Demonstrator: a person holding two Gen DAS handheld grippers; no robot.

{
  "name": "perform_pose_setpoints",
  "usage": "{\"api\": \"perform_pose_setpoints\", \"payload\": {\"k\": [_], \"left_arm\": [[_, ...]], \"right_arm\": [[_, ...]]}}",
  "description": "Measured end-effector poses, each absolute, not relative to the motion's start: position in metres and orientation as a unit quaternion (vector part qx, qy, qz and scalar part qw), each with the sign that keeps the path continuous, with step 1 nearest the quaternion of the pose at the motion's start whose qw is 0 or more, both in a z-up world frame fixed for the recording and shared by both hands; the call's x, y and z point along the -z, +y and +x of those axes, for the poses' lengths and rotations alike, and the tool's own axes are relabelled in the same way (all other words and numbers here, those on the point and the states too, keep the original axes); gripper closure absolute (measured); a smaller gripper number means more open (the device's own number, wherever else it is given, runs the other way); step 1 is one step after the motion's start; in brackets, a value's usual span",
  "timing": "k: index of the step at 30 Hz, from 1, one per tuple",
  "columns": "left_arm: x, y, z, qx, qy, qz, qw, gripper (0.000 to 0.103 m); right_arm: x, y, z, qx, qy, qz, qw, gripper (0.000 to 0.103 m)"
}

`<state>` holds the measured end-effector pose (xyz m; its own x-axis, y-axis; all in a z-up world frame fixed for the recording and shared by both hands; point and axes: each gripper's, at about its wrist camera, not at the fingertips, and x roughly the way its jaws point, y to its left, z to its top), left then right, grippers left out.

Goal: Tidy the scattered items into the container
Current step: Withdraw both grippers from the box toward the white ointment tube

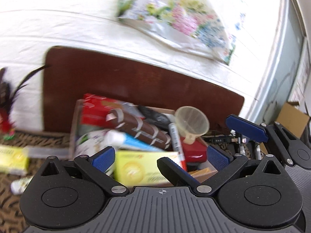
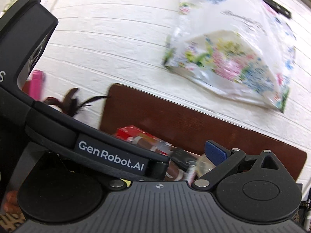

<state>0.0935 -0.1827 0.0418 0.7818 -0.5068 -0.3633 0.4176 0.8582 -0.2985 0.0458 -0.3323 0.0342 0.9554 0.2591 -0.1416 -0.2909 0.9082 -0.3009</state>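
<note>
A cardboard box point(image 1: 74, 116) on the patterned carpet holds a red packet point(image 1: 93, 112), a brown wrapped bar point(image 1: 140, 128), a white and blue tube point(image 1: 120, 139), a marker point(image 1: 175, 136), a clear funnel point(image 1: 191, 121) and a yellow carton point(image 1: 140, 170). My left gripper point(image 1: 160, 158) hovers open at the box's near side, pads clear of the carton. My right gripper point(image 1: 195, 139) reaches in from the right, open and holding nothing. In the right wrist view only one of its blue pads point(image 2: 215, 153) shows; the left gripper's body point(image 2: 116, 155) hides the other.
A second yellow carton point(image 1: 11, 161), a grey strip point(image 1: 46, 152) and a small white bottle point(image 1: 19, 184) lie on the carpet to the left. A brown board point(image 1: 136, 81) leans on the white brick wall. A floral bag point(image 1: 175, 15) hangs above. A feather toy point(image 1: 5, 104) stands far left.
</note>
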Motion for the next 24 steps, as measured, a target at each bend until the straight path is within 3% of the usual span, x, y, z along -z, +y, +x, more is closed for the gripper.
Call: {"api": "perform_pose_setpoints", "payload": {"k": [11, 24], "left_arm": [[-0.010, -0.075, 0.043, 0.148, 0.243, -0.146, 0.948, 0.000], [0.035, 0.011, 0.039, 0.099, 0.279, -0.178, 0.938, 0.000]], "right_arm": [[-0.012, -0.251, 0.012, -0.247, 0.064, -0.186, 0.949, 0.001], [0.022, -0.157, 0.012, -0.310, 0.125, -0.177, 0.926, 0.001]]}}
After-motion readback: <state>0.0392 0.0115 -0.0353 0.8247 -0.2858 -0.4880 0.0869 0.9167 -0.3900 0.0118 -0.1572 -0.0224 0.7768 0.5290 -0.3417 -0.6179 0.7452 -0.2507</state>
